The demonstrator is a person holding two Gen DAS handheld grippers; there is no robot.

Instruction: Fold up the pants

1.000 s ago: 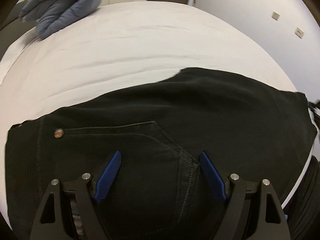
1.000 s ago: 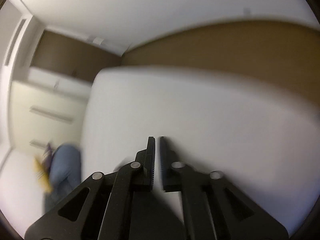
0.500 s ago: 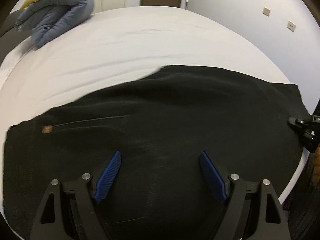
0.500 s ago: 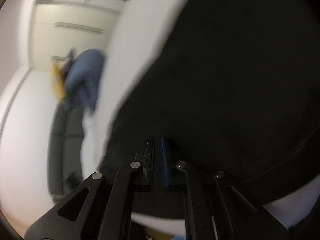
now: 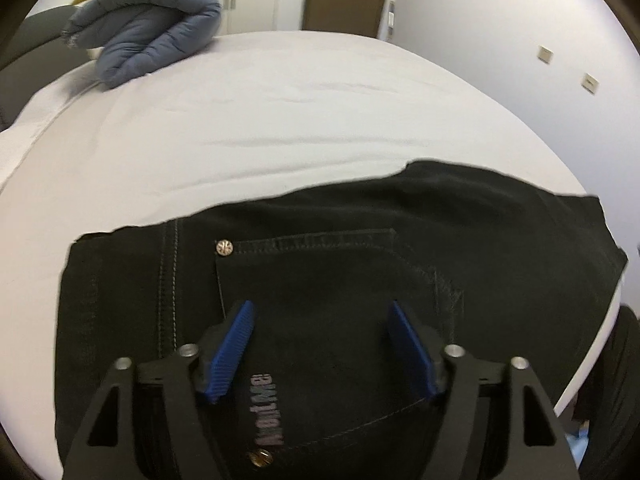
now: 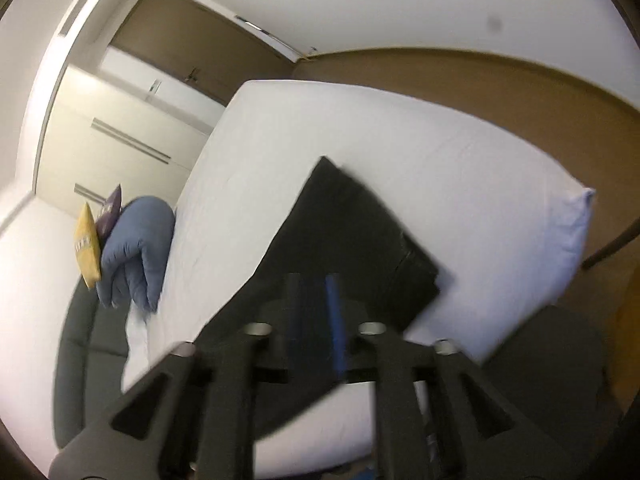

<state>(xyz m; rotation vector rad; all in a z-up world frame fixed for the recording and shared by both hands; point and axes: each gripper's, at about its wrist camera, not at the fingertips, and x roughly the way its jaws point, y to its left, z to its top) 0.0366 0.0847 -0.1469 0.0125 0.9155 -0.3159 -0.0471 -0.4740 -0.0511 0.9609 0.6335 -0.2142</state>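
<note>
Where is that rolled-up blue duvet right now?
The blue duvet lies at the bed's far left corner in the left wrist view, beside a yellow cushion.

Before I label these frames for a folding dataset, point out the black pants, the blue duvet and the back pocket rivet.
black pants (image 5: 460, 232): left wrist view, flat upper cloth.
blue duvet (image 5: 160, 28): left wrist view, middle of roll.
back pocket rivet (image 5: 224, 247): left wrist view, metal stud face.
</note>
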